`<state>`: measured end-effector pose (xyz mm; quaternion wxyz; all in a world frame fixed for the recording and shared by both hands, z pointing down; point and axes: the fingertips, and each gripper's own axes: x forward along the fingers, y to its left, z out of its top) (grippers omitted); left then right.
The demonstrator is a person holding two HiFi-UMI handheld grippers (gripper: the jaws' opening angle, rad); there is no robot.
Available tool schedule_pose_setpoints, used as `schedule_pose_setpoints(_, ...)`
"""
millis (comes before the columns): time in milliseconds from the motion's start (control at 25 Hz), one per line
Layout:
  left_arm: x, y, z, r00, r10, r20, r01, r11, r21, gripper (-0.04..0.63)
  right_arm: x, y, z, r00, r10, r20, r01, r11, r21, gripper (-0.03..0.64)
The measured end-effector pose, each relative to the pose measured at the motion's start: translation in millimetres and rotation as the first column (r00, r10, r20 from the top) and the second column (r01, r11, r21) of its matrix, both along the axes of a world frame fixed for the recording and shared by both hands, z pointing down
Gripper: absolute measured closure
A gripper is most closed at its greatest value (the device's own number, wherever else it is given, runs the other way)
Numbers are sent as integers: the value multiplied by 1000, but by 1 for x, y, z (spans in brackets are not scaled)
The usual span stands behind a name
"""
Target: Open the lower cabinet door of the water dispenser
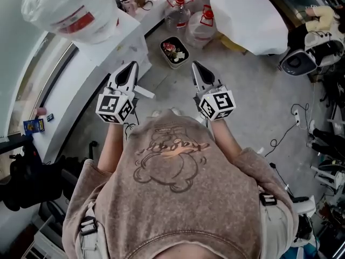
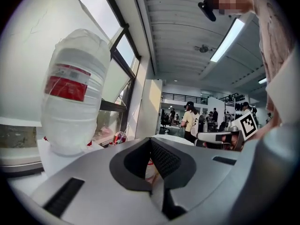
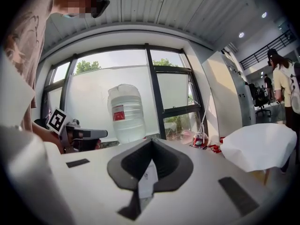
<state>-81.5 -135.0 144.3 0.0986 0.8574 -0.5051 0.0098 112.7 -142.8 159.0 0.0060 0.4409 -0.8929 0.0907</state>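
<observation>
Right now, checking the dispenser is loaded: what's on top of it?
A large water bottle with a red label, wrapped in clear film, stands on the white dispenser. The bottle's own body covers its neck and the socket beneath.

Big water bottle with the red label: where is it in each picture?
Head view: the big water bottle fills the top left corner, seen from above.
Left gripper view: it stands upright on the left side, looking large.
Right gripper view: it stands just left of the middle, looking smaller.
Shared landmark: the dark window frame runs beside it in all three.
</observation>
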Motion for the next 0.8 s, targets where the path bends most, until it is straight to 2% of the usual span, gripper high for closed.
schedule_pose_setpoints(280,7,-1,12,1000,-28,11,28,1000,4,578,10,-9,9,999,30,-29,-30,1000,-1,612)
schedule_pose_setpoints(800,2,-1,12,998,-62,-4,62,998,-15,578,1,-9,17,998,-11,-69,10,1000,-19,612)
